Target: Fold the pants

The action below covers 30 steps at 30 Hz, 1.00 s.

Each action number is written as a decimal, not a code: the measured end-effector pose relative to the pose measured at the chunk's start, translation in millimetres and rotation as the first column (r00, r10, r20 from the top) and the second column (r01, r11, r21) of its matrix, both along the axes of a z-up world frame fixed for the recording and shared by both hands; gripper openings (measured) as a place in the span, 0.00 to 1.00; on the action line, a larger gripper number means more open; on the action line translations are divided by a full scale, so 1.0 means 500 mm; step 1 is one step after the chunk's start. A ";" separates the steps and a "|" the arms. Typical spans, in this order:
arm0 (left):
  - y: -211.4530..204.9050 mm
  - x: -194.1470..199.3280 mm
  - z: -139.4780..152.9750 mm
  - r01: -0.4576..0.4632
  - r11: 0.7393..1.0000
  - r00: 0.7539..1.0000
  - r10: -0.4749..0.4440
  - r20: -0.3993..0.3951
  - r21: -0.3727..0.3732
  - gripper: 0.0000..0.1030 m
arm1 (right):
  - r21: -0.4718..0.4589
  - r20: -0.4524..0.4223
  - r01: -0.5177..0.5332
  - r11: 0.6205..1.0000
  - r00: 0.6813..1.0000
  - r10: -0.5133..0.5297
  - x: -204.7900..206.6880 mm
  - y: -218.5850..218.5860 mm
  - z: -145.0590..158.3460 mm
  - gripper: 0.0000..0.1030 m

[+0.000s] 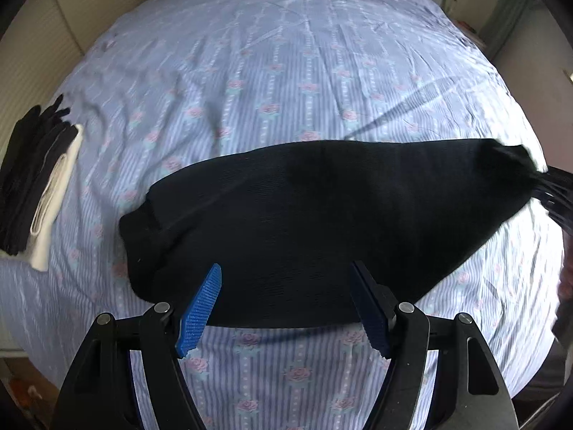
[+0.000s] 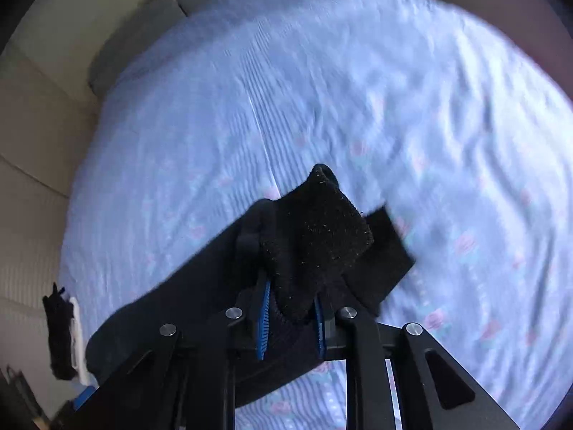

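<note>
The pants (image 1: 304, 222) are laid across the bed (image 1: 286, 71), one end pinched in the right gripper (image 2: 292, 317) mid-fold while the left gripper (image 1: 286, 304) is held spread above the near edge, so that end must probably be carried across next.

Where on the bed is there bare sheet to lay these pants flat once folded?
Free: the wide sheet beyond the pants, up to the far edge; also a near strip under the open left tongs. Crowded: the left edge, where a stack of folded clothes sits. The right tongs grip the pants' end.
</note>
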State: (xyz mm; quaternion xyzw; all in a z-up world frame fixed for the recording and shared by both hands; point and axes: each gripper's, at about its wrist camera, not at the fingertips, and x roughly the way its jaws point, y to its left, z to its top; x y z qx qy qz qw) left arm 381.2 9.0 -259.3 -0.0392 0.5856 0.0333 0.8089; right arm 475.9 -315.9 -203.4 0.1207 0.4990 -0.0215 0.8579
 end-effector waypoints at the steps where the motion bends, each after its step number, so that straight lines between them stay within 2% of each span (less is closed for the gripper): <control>1: 0.002 -0.002 0.002 -0.006 1.000 1.000 0.006 0.002 -0.002 0.70 | 0.004 0.010 -0.002 1.000 1.000 0.002 -0.009 -0.001 0.008 0.20; 3: -0.001 -0.005 0.004 -0.004 1.000 1.000 0.004 0.005 0.006 0.70 | 0.000 0.001 -0.010 1.000 1.000 0.010 -0.021 -0.014 0.004 0.20; 9: -0.034 -0.008 0.005 0.046 0.998 0.999 -0.046 -0.004 0.031 0.70 | -0.007 -0.100 0.005 1.000 0.995 -0.006 -0.019 -0.062 -0.078 0.20; 16: -0.053 -0.024 -0.008 0.068 0.997 0.997 -0.067 -0.036 0.037 0.70 | 0.008 -0.146 0.024 1.000 0.989 -0.023 -0.020 -0.086 -0.115 0.21; 19: -0.058 -0.026 -0.013 0.076 0.996 0.996 -0.074 -0.046 0.049 0.70 | 0.007 -0.157 0.006 1.000 0.988 -0.005 -0.010 -0.094 -0.122 0.28; 21: -0.063 -0.027 -0.015 0.084 0.995 0.995 -0.082 -0.048 0.049 0.70 | -0.001 -0.165 0.018 1.000 0.986 -0.018 -0.009 -0.101 -0.125 0.46; 23: -0.072 -0.026 -0.015 0.100 0.994 0.994 -0.097 -0.052 0.050 0.70 | 0.013 -0.153 0.033 0.999 0.988 -0.030 -0.008 -0.114 -0.134 0.55; 30: -0.119 -0.032 -0.013 0.191 0.977 0.981 -0.187 -0.051 0.090 0.70 | 0.191 -0.155 0.076 0.979 0.987 -0.046 -0.001 -0.160 -0.187 0.57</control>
